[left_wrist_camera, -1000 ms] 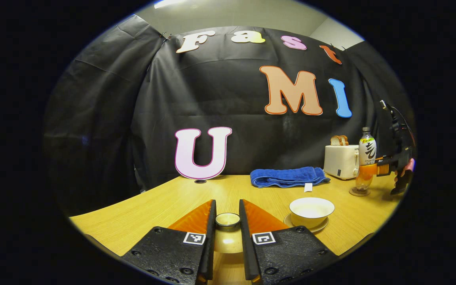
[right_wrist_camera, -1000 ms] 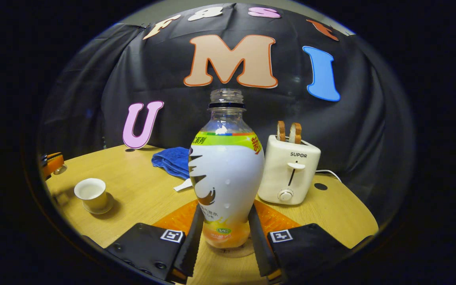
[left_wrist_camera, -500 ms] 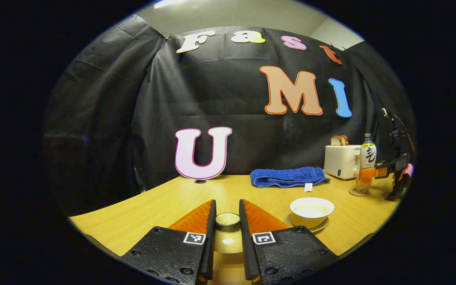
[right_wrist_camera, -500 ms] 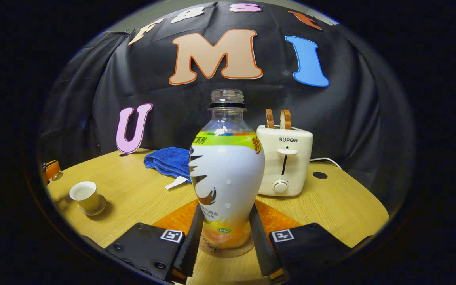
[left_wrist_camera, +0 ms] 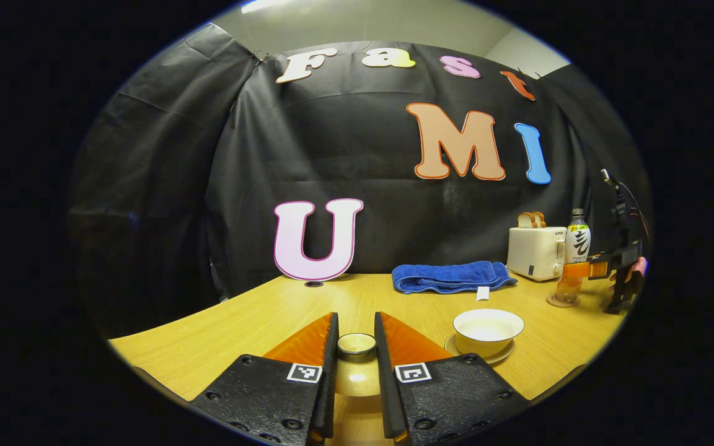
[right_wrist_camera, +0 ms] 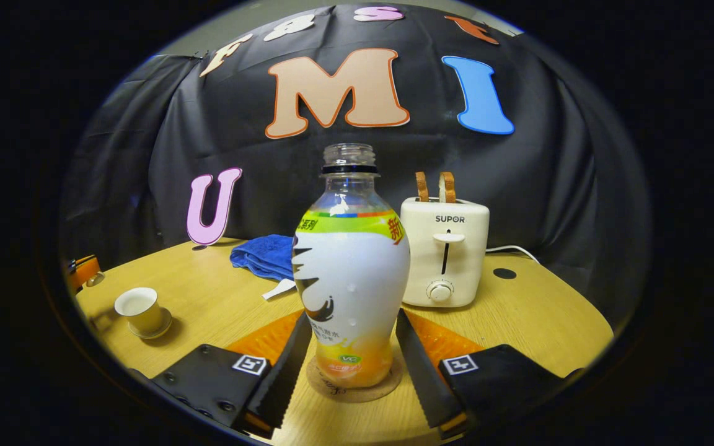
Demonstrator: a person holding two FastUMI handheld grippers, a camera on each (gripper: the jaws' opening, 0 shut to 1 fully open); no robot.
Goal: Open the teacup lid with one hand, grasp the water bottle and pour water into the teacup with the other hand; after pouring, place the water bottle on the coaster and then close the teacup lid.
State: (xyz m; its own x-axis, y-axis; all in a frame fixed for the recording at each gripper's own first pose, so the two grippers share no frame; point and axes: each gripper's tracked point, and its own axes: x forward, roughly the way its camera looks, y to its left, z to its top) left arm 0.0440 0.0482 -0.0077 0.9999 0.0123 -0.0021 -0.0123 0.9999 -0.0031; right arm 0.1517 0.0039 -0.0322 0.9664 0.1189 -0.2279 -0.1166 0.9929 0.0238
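Since the frame half a second ago, my right gripper (right_wrist_camera: 349,362) has spread its fingers: both now stand clear of the water bottle (right_wrist_camera: 351,279), with visible gaps on either side. The bottle stands upright and uncapped on the cork coaster (right_wrist_camera: 354,385), beside the toaster (right_wrist_camera: 445,254). I judge the placing step complete; the remaining step is closing the teacup.

My left gripper (left_wrist_camera: 356,365) is clamped on the teacup lid (left_wrist_camera: 357,344), with both fingers pressing its knob. The lid is held off to the side of the teacup (left_wrist_camera: 488,331), which sits open on its saucer (left_wrist_camera: 506,356) on the table (left_wrist_camera: 258,322). Next I would carry the lid across and lower it squarely onto the rim.

Legible writing: the toaster front reads "SUPOR". A blue towel (left_wrist_camera: 450,277) with a white tag lies behind the teacup; the tag is too small to read.
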